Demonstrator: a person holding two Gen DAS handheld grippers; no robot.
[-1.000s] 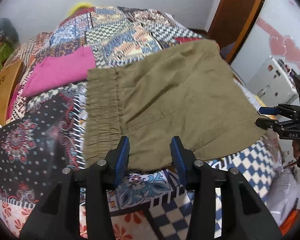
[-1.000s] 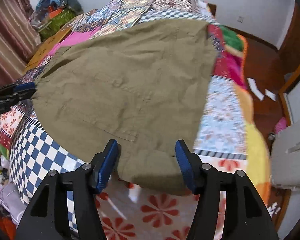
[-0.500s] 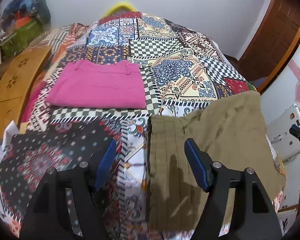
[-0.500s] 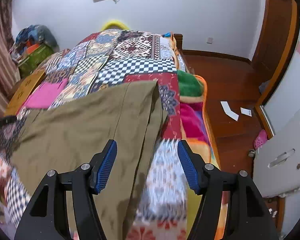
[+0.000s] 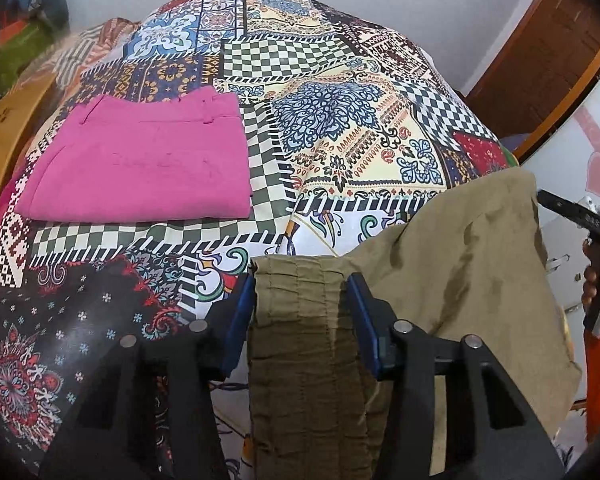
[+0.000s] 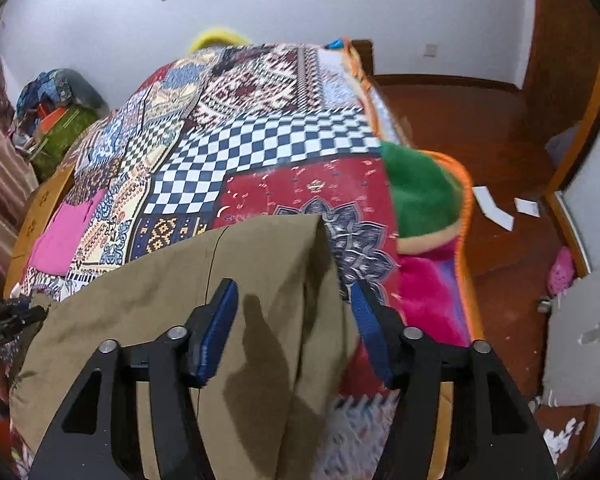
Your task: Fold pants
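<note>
On the bed (image 5: 340,120), folded pink pants (image 5: 140,164) lay toward the left edge. The left gripper (image 5: 302,312) was spread, the olive pants' (image 5: 440,280) gathered waistband lying between its fingers at the near edge. The right gripper (image 6: 296,324) was spread too, the pants' leg end lying between its fingers near the right edge.

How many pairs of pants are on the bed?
2: folded pink pants lying flat on the patchwork bedspread, and olive pants at the bed's near edge, between both tongs. Others may be hidden.
</note>
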